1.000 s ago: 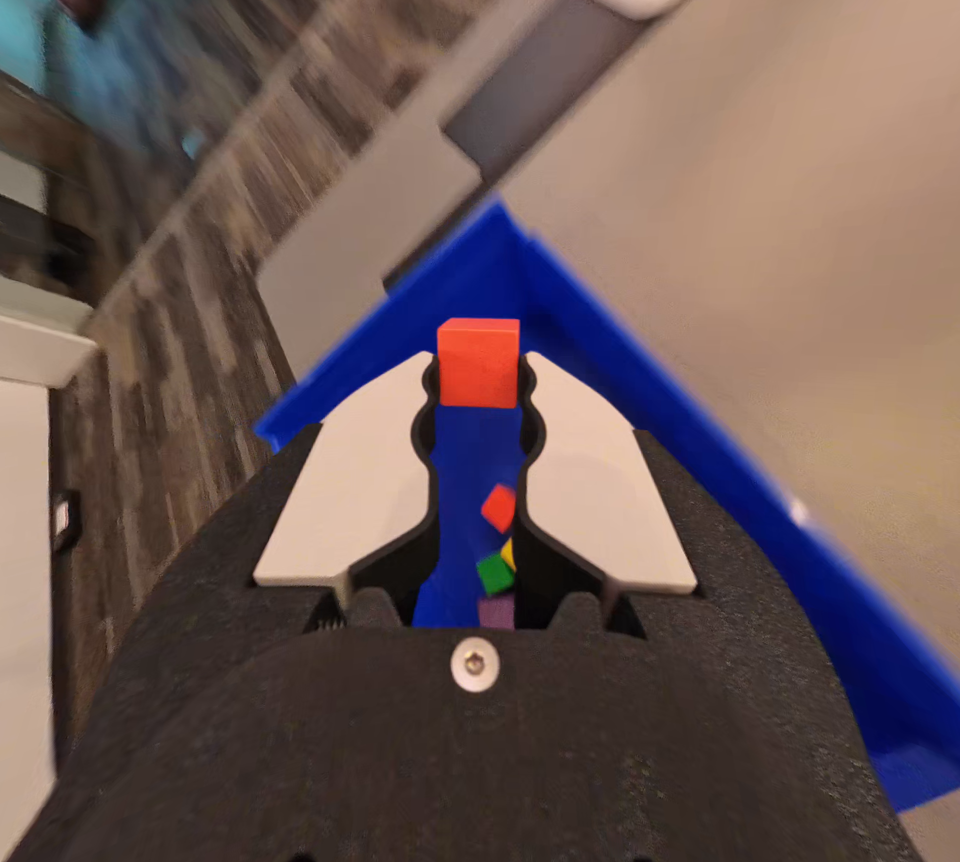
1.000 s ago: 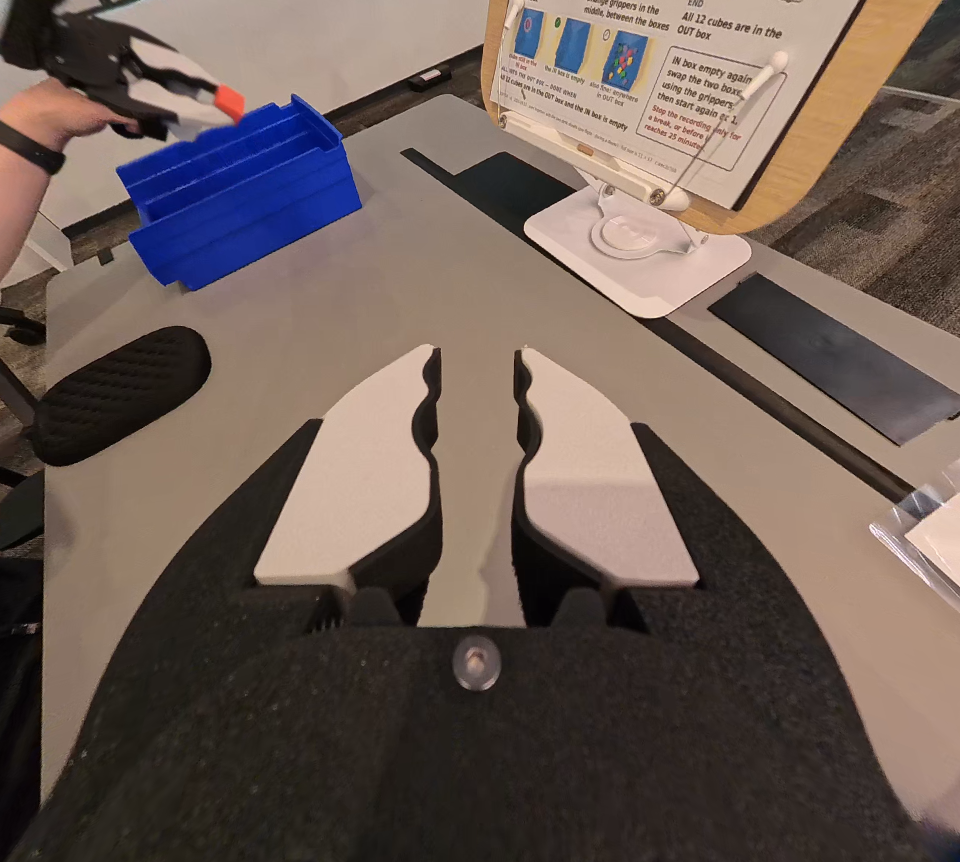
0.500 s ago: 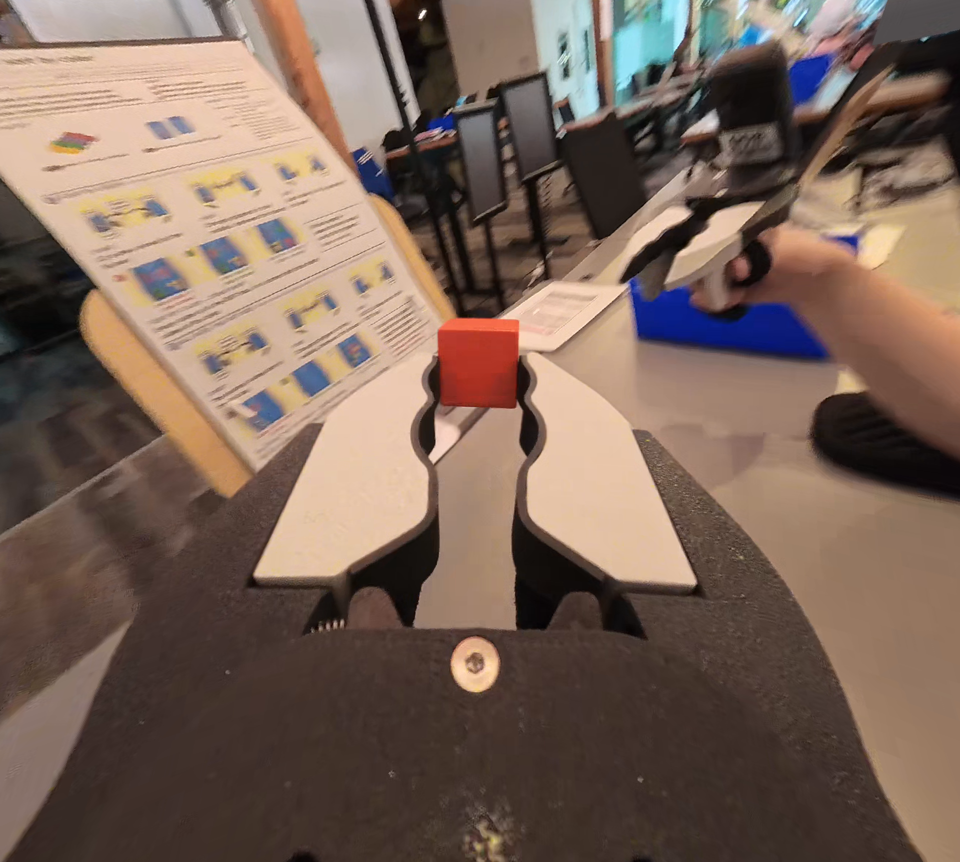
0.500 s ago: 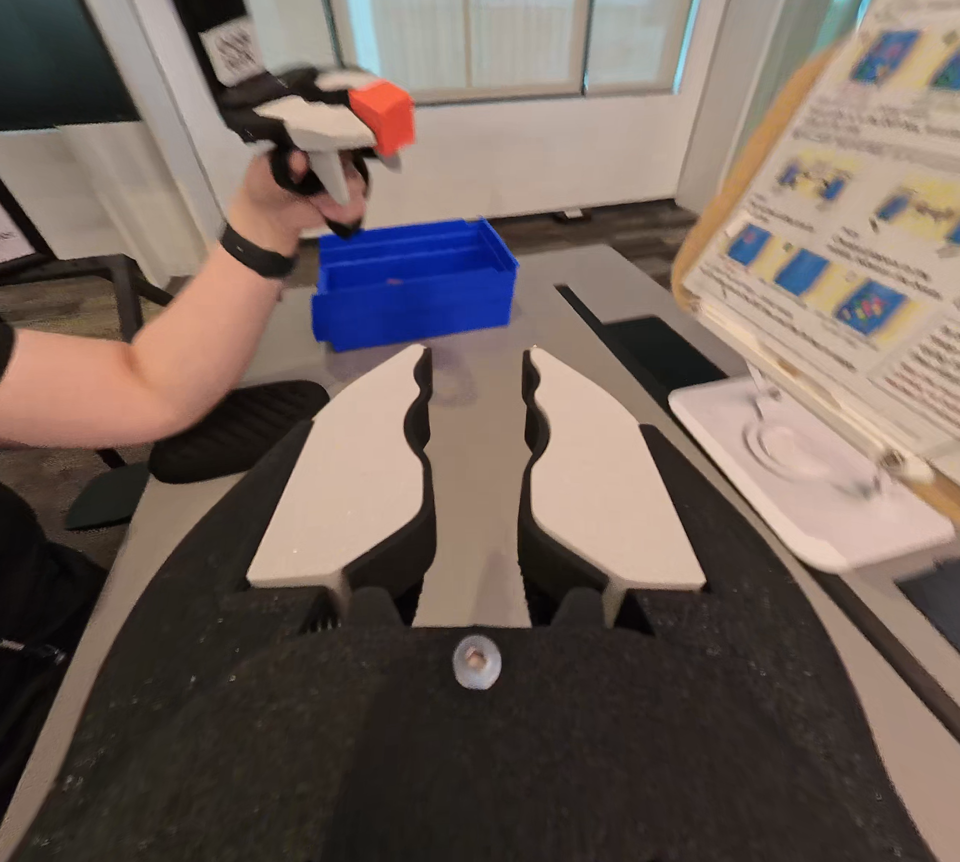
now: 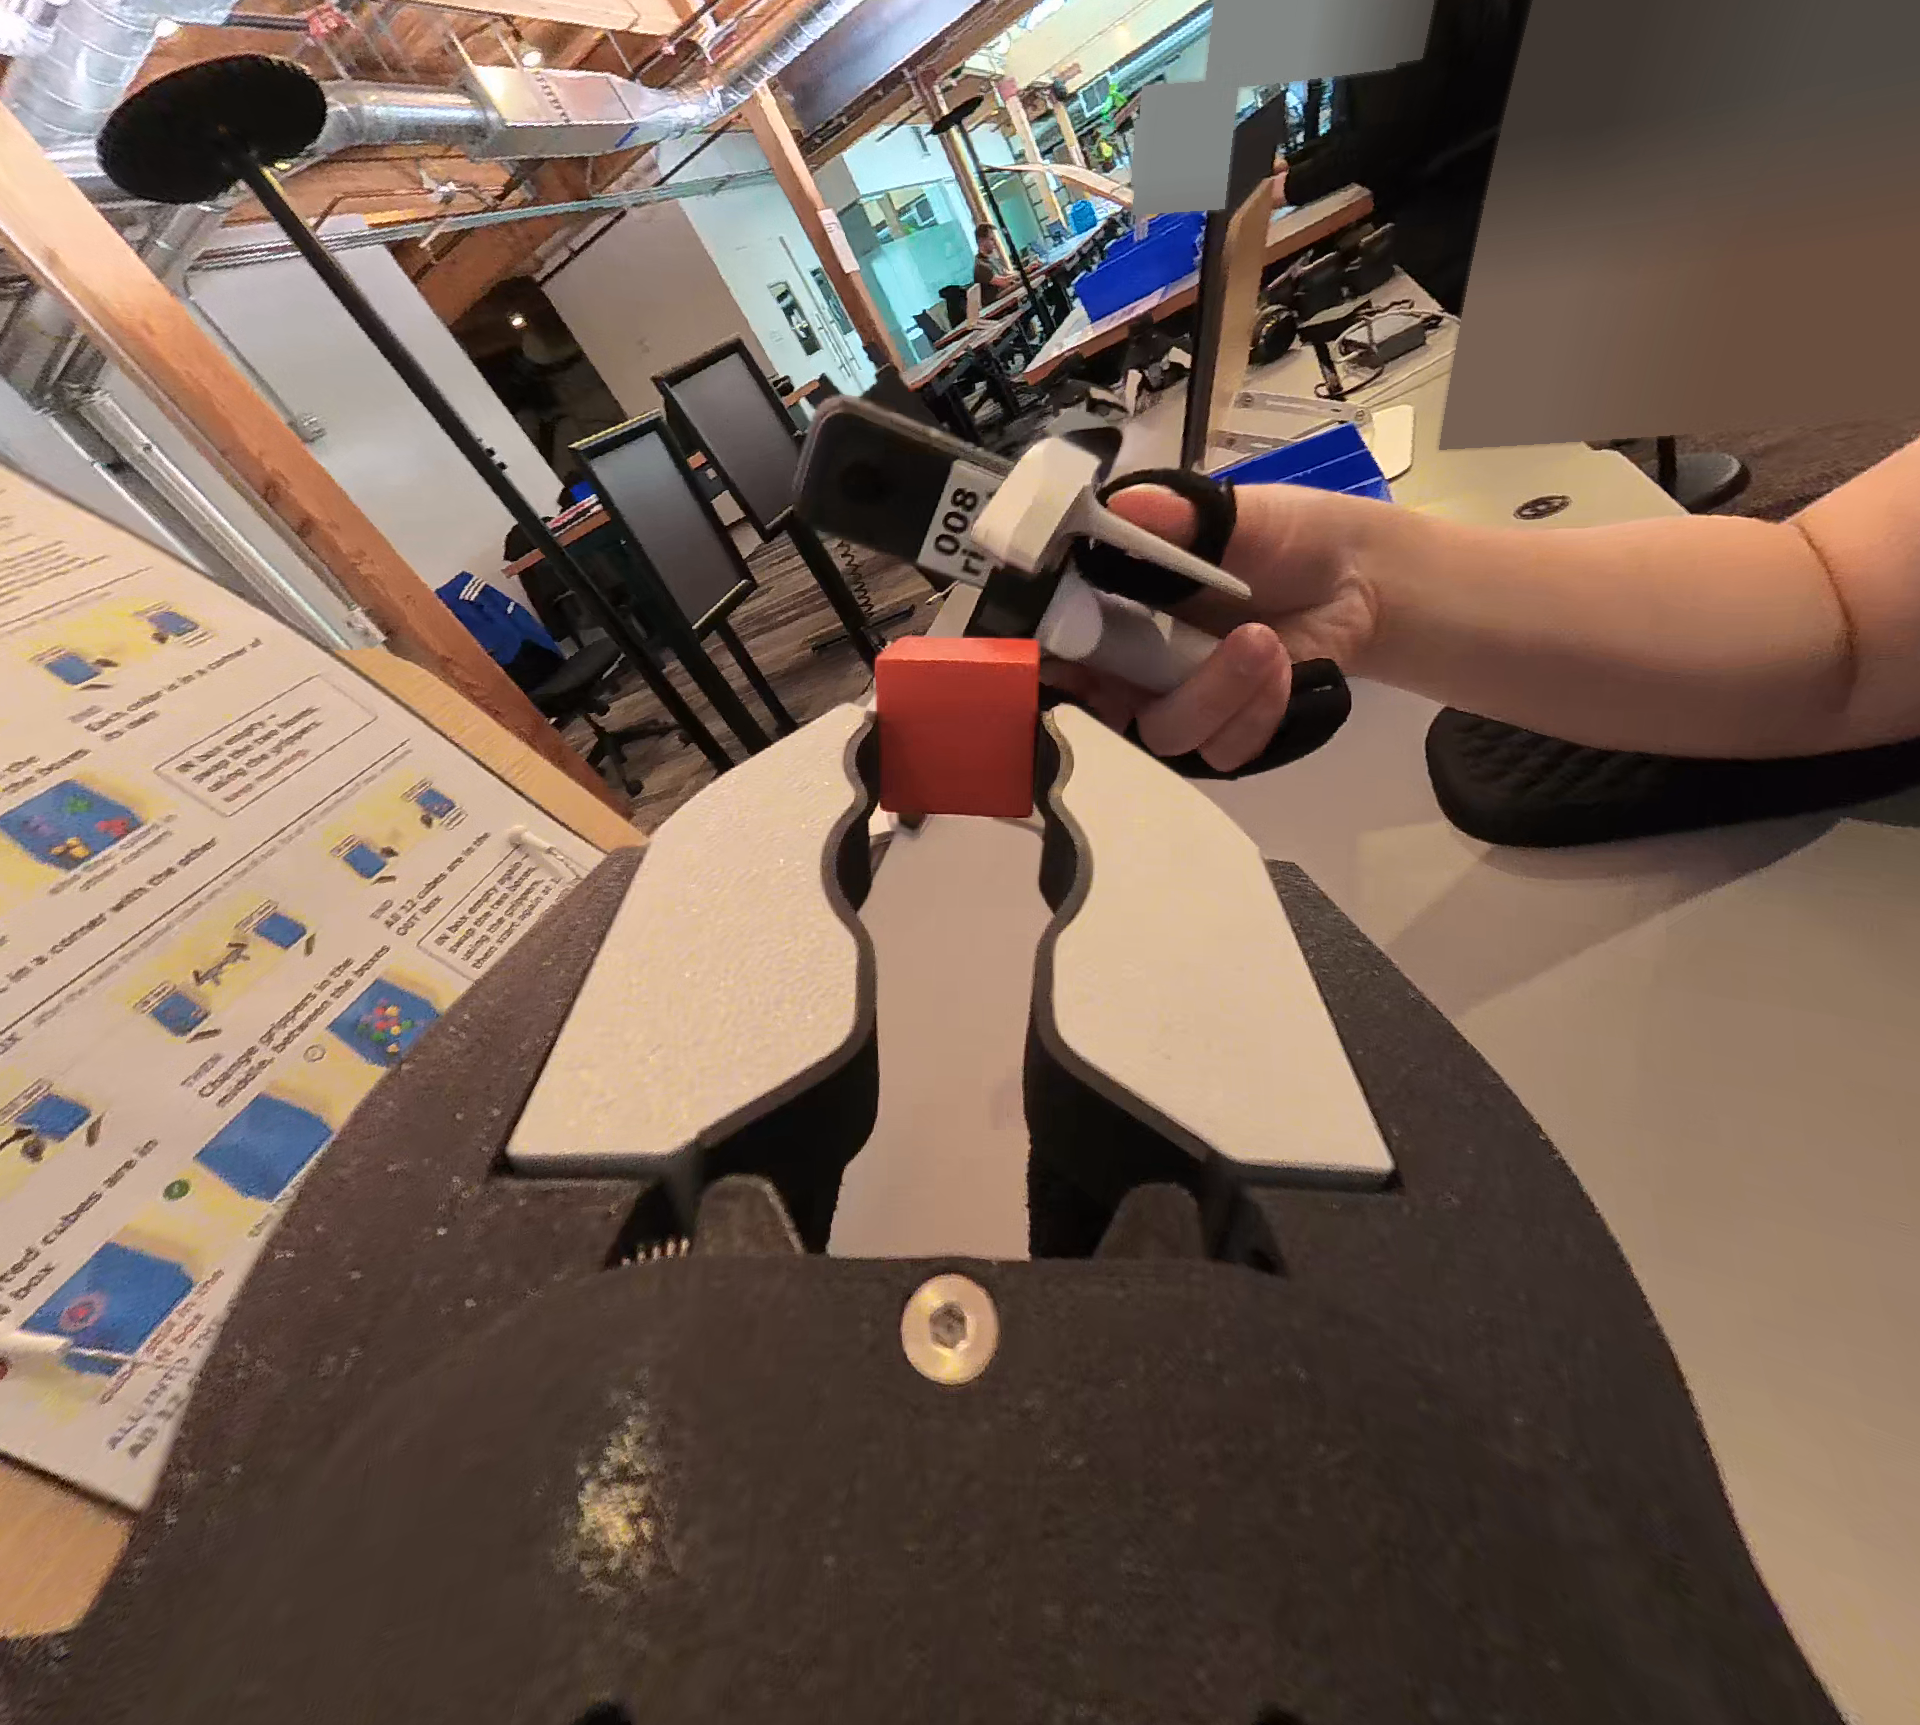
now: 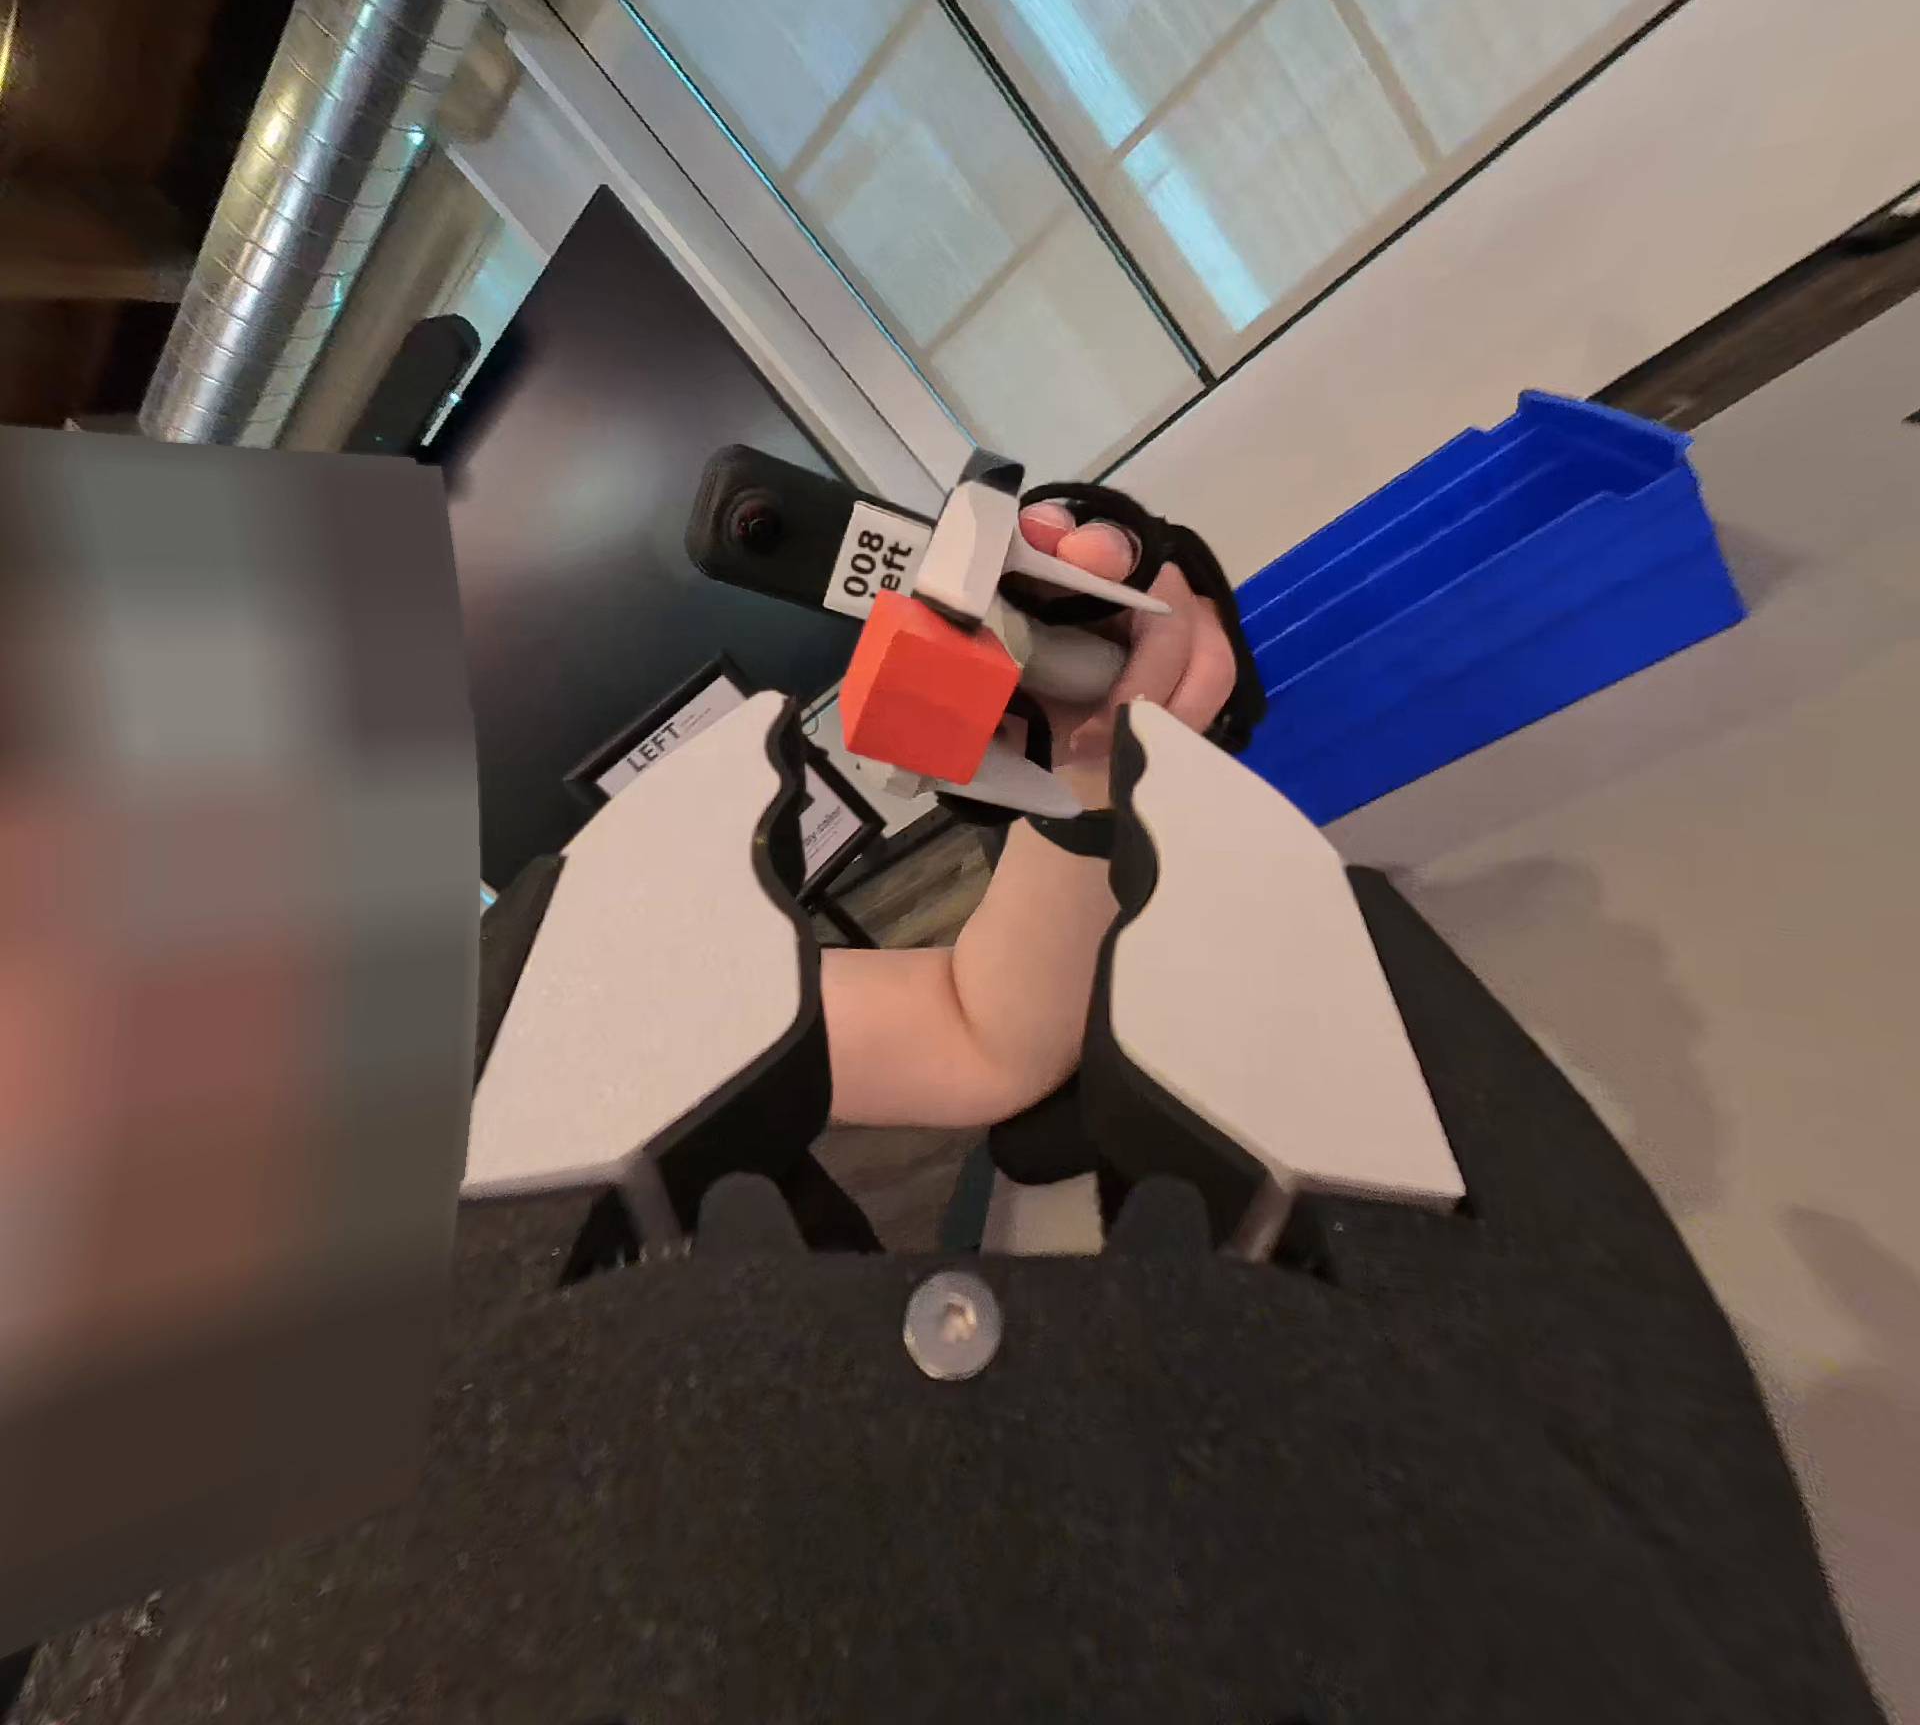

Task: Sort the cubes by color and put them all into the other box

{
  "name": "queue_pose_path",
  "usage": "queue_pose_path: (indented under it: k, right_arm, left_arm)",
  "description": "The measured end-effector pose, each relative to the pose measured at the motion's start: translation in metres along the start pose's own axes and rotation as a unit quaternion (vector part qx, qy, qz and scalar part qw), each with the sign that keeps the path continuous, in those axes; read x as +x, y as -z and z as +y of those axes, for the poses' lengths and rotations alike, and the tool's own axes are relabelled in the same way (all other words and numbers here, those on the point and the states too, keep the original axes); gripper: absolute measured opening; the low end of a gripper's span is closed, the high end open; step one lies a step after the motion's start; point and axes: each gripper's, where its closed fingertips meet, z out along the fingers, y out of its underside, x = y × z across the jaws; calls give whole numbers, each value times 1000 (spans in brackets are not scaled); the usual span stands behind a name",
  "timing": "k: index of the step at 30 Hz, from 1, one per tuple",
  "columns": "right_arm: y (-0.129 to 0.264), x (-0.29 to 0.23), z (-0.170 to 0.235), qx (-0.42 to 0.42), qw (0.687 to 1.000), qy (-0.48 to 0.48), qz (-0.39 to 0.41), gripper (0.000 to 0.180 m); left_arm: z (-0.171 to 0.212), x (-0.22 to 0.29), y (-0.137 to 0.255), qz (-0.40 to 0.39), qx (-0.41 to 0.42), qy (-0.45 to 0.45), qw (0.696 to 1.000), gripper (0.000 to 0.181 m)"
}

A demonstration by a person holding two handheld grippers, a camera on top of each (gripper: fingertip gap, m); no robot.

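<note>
The red cube (image 5: 957, 726) is pinched at the tips of the left gripper (image 5: 957, 740) and held up right in front of the spread, empty right gripper (image 6: 951, 766) (handoff, probably). It should be released only once squarely clamped.

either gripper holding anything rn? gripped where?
The left gripper holds a red-orange cube, pinched at its fingertips across two opposite side faces. The right gripper is open and holds nothing.
</note>
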Motion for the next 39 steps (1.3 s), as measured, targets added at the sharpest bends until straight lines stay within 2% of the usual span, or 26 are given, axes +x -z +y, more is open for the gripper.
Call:
queue_pose_path:
  k: [7,11,15,18,22,24,25,26,27,29,31,35,37,39]
  right_arm:
    - [-7,-10,13,-21,996,-60,-69,30]
    - [-6,-11,15,-34,995,-57,-72,29]
    - [-1,-7,9,-20,998,-39,-55,28]
    - [9,-5,2,-17,998,-27,-45,28]
    - [48,-26,-25,1,999,37,-21,28]
    - [88,-39,-43,20,995,90,35,28]
    - [114,-39,-50,24,988,119,96,28]
    - [147,-31,-56,24,971,148,187,28]
    - [190,-18,-63,24,940,163,299,28]
    - [297,8,-69,26,847,129,516,28]
    - [399,23,-61,12,757,57,650,28]
    - [524,59,-19,-59,672,-79,734,28]
    - [564,76,10,-118,628,-131,758,28]
    - [588,91,30,-157,601,-163,766,28]
  left_arm:
    - [1,12,-5,15,0,-26,1000,28]
    - [1,14,-4,20,-3,-19,1000,28]
    - [3,9,-7,-9,-3,1,1000,30]
    - [2,7,-6,-10,-9,17,1000,43]
    - [8,-10,7,-46,-23,15,999,48]
    - [7,-23,18,-68,-17,29,997,45]
    - [7,-28,23,-76,-15,35,996,44]
    - [8,-33,29,-86,-16,38,995,42]
    - [9,-39,34,-98,-19,38,994,41]
    - [10,-47,43,-120,-27,31,992,40]
    - [8,-52,51,-134,-28,24,990,37]
    - [1,-55,58,-146,-20,19,989,35]
    - [-2,-55,59,-148,-20,12,989,35]
    - [-3,-53,59,-150,-24,5,988,35]
